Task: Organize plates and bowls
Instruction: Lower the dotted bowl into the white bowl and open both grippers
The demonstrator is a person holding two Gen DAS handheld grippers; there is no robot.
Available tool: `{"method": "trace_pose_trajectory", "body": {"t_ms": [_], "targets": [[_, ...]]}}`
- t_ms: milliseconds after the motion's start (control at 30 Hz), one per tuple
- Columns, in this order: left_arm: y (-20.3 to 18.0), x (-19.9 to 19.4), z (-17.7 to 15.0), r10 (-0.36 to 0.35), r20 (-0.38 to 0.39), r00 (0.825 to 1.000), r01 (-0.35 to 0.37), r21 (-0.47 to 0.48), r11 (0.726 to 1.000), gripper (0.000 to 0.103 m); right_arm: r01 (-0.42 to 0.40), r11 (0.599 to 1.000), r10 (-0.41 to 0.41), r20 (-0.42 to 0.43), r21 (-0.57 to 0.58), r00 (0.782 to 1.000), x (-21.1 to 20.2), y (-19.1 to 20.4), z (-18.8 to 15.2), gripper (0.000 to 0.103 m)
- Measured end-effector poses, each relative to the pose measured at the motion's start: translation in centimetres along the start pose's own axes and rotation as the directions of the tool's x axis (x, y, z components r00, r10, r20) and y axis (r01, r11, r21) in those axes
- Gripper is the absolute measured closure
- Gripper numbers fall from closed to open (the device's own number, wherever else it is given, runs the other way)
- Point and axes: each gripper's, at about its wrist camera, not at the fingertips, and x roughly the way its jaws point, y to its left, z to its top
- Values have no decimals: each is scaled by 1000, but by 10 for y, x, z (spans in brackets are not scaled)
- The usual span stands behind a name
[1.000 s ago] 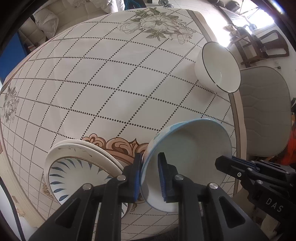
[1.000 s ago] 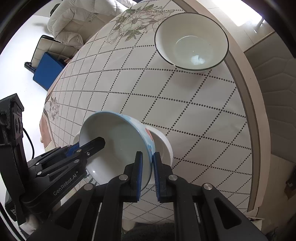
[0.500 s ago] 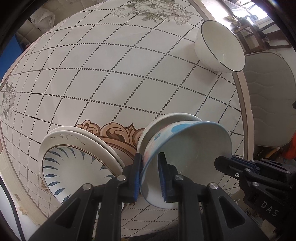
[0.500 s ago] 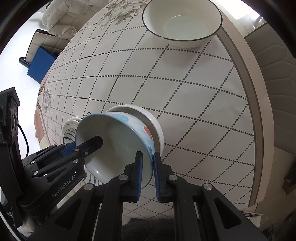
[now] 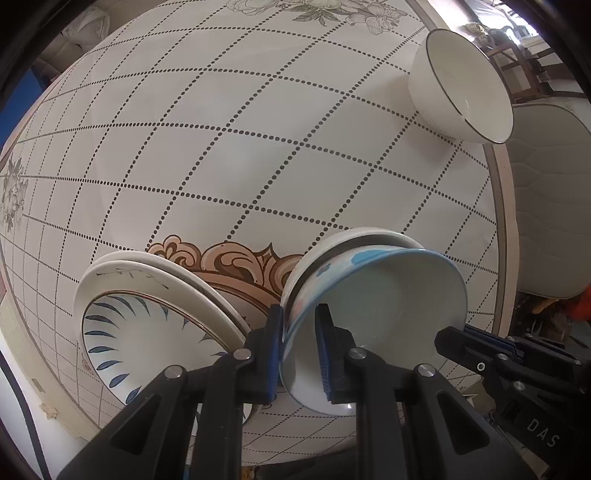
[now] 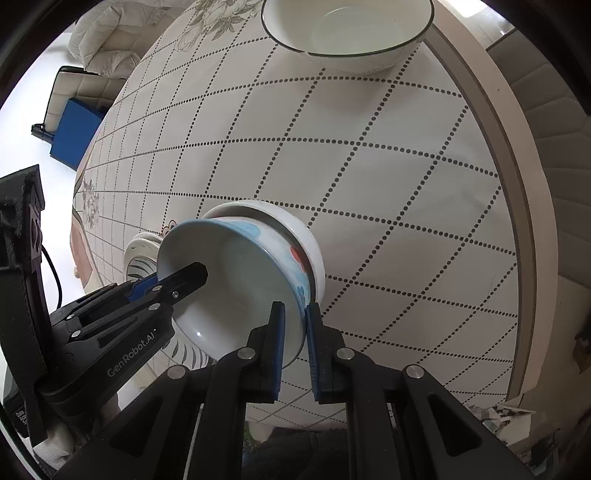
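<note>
Lowered since a second ago, the blue-rimmed floral ceramic bowl [image 5: 384, 295] now sits partly nested in the plain white ceramic bowl [image 5: 373, 236] beneath it, where before only a sliver of that lower bowl showed; both claws have come down with it and the table fills more of each view. The round table [image 5: 229, 147] carries a cream covering printed with a diamond grid of dark dots, grey-green flower sprays at its far edge and left side, and a brown scrolled ornament near its near edge. Beyond it are a grey padded chair [image 5: 546, 192] to the right, a pale quilted sofa [image 6: 107, 33] and a blue box [image 6: 74, 133] on the far left, over a light floor. The floral bowl is white inside, with blue and red flower marks on its outer wall, and it tilts toward the cameras near the table's near edge. The left claw [image 5: 300, 325] is narrowed onto the bowl's left rim, one pad inside and one outside; the right claw [image 6: 295, 325] pinches the opposite rim the same way. Just left of the nested bowls lies a stack of white plates with blue leaf strokes [image 5: 147, 317]. A large white bowl with a thin dark rim [image 6: 347, 33] stands well apart at the far right edge.
</note>
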Motion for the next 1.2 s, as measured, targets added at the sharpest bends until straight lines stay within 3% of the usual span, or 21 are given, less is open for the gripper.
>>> {"method": "trace_pose_trajectory", "body": {"t_ms": [1000,1200], "targets": [[0,2,0,22,-12,1000,-22,-14,1000,88,-25,999,27,-51,42,998,8,-4,7,90],[-3,-30,-9,20,79,997,-19,-19,1000,86,-83,997,83,-19,6,996,-8,-8,8,90]]}}
